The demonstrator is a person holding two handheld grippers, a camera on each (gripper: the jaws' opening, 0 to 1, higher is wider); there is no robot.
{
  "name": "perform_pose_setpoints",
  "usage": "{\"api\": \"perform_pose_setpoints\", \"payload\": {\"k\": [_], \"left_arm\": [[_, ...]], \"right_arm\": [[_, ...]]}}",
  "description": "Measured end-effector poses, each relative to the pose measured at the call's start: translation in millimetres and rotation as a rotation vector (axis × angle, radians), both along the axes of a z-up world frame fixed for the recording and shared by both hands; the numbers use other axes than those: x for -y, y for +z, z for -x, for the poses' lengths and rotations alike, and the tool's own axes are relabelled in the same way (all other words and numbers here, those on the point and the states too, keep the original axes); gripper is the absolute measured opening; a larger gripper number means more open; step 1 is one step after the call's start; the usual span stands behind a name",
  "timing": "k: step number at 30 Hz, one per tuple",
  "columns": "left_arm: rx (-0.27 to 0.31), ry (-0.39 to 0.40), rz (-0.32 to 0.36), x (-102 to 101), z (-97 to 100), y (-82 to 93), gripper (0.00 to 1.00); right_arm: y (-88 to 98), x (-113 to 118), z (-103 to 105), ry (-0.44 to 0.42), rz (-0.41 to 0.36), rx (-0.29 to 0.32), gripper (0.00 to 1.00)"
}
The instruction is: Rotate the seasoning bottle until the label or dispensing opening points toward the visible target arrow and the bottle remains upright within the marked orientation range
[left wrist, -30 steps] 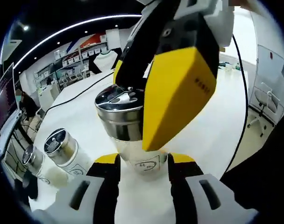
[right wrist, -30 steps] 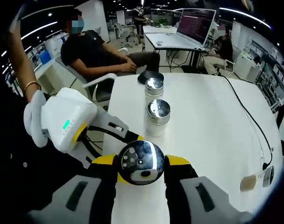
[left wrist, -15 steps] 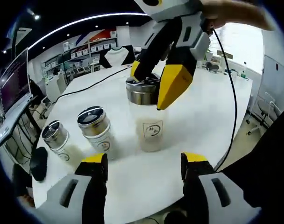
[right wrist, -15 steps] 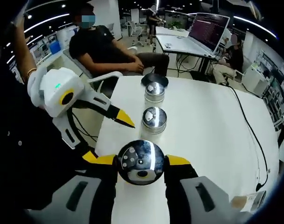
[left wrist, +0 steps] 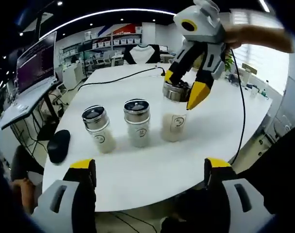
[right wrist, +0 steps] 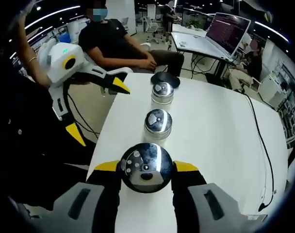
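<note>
On the white tabletop [left wrist: 138,179], three seasoning bottles stand upright in one row. Taking the seasoning bottle [left wrist: 175,115] under the right gripper as landmark: the middle bottle [left wrist: 138,122] stands just beside it, the far bottle [left wrist: 97,128] beyond that, and a black mouse [left wrist: 58,144] lies past the far bottle near the tabletop edge. A black cable [left wrist: 242,121] runs behind the landmark bottle. No target arrow can be made out on the tabletop.

The right gripper [left wrist: 188,92] descends on the seasoning bottle from above; its yellow-tipped jaws pinch the steel cap [right wrist: 145,166] on opposite sides. In the right gripper view the cap's dispensing holes face the camera, so the bottle's long axis runs straight along the jaws and vertical to the tabletop.

The left gripper [right wrist: 96,108] is held off the tabletop edge, well apart from the landmark bottle, with jaws spread wide and holding nothing.

Judgement: the rotation is the right gripper's work, a twist about the vertical axis; any tilt of the wrist would lean the bottle.
</note>
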State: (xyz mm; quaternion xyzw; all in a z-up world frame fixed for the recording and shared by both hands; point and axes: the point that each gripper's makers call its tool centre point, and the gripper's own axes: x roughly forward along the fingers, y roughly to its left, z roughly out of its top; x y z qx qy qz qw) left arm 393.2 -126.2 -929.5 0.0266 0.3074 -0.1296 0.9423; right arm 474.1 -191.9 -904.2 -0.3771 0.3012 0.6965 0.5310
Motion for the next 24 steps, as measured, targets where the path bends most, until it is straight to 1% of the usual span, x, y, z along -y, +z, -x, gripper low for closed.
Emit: {"api": "perform_pose_setpoints", "payload": {"k": [1,4,8,9,10,12,15,17,18,19,21,22,23,24], "left_arm": [[-0.002,-0.012,-0.015,0,1.2,0.6,0.97],[0.0,-0.028,-0.024,0,2.5,2.2,0.97],[0.006,-0.045,-0.032,1,2.6,6.2,0.96],[0.005,-0.061,-0.044,3,2.4,7.4,0.96],[0.023,-0.091,-0.087,3,0.6,11.3,0.95],[0.034,-0.103,-0.121,4,-1.0,15.2,0.94],[0.037,-0.111,-0.101,8,-3.8,19.0,0.95],[0.043,-0.115,-0.065,13,-6.8,22.5,0.97],[0.041,-0.115,-0.049,15,-8.0,23.8,0.97],[0.051,-0.12,-0.039,17,-8.9,27.2,0.97],[0.06,-0.117,-0.038,17,-9.6,29.3,0.95],[0.087,-0.11,-0.039,16,-12.3,34.7,0.96],[0.09,-0.113,-0.026,17,-13.3,39.2,0.97],[0.09,-0.11,0.003,19,-15.0,41.9,0.98]], "right_arm": [[-0.8,0,0,0.0,0.007,0.004,0.39],[-2.1,1,-1,0.005,0.021,0.026,0.39],[-1.8,3,-2,0.024,0.027,0.029,0.4],[-1.8,3,-2,0.03,0.027,0.031,0.4],[-1.7,3,-1,0.037,0.029,0.035,0.4],[-2.0,3,-2,0.049,0.03,0.041,0.4],[-2.1,4,-3,0.047,0.034,0.05,0.4],[-2.6,5,-3,0.017,0.037,0.05,0.4],[-3.5,7,-4,-0.052,0.055,0.029,0.41],[-2.9,7,-4,-0.081,0.049,0.022,0.43],[-0.2,4,-5,-0.093,0.019,0.01,0.46],[0.9,3,-4,-0.096,0.01,0.006,0.47],[5.6,3,-2,-0.136,-0.012,-0.03,0.47],[9.5,4,-2,-0.186,-0.021,-0.053,0.47]]}}
